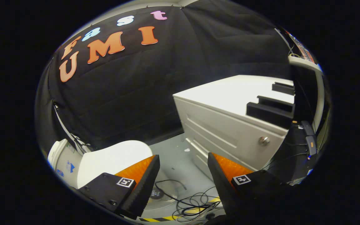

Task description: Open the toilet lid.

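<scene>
The white toilet lid point(111, 161) lies down flat, below and to the left of my fingers, partly hidden behind the left finger. The white tank point(62, 157) stands behind it against the black cloth wall. My gripper point(183, 170) hangs well above the floor with its fingers wide apart and nothing between them. The lid's near edge lies just beyond the left fingertip point(150, 175); I cannot tell whether they touch.
A white cabinet point(230, 125) with a round metal knob point(264, 140) stands to the right, with black blocks point(269, 112) on its top. Loose black cables point(189, 203) and yellow-black floor tape point(167, 218) lie on the grey floor under the fingers. Black equipment point(305, 143) stands beside the cabinet.
</scene>
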`<move>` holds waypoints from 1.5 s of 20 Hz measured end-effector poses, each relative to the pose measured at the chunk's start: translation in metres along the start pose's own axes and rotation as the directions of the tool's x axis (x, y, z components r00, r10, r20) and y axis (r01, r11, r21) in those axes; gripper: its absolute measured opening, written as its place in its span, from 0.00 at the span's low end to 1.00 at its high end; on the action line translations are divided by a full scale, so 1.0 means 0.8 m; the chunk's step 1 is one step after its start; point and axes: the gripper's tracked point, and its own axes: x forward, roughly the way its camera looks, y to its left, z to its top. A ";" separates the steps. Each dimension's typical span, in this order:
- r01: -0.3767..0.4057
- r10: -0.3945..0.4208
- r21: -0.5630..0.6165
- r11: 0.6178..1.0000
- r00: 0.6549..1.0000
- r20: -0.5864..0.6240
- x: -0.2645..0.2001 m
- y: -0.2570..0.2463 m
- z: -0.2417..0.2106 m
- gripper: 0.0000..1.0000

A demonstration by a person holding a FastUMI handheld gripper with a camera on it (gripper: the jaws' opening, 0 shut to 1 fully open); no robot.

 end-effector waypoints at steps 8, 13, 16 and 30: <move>-0.193 0.213 0.113 0.975 0.955 -0.206 -0.016 0.064 -0.095 0.99; -0.293 0.360 0.220 0.931 0.838 -0.409 -0.048 0.128 -0.167 0.99; -0.230 0.382 0.360 0.904 0.813 -0.439 -0.038 0.132 -0.184 0.98; -0.078 0.456 0.607 0.791 0.736 -0.500 -0.026 0.128 -0.222 0.69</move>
